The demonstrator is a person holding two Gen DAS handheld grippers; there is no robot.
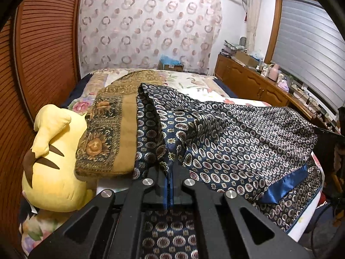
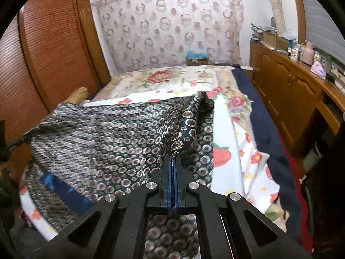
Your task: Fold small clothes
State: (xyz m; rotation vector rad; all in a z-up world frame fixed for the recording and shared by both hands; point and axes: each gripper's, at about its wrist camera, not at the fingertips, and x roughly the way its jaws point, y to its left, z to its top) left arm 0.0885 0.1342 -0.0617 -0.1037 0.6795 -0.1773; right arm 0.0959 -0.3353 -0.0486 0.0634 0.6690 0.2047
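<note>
Navy satin with a ring-and-medallion print, the garment (image 1: 237, 142) hangs lifted above the bed (image 2: 228, 133), stretched between the two grippers with its lower part trailing on the bedding. A plain blue satin band (image 1: 284, 185) runs along one of its edges. The left gripper (image 1: 170, 172) is pressed together, pinching a fold of the garment, and cloth drapes down beneath its fingers. The right gripper (image 2: 172, 166) is likewise closed tight on another fold of the garment, its blue pads (image 2: 169, 179) squeezing the fabric.

Left of the garment, touching it, lies a mustard-and-dark patterned cloth (image 1: 107, 133), which rests on a yellow plush toy (image 1: 54, 161) at the bed's left edge. Under the garment the bed carries a white floral sheet (image 2: 248, 157). Beyond the bed hangs a curtain (image 1: 151, 26) with ring motifs. Left of the bed stands a slatted wooden wardrobe (image 2: 56, 43); to its right runs a wooden cabinet (image 2: 286, 86) crowded with small items.
</note>
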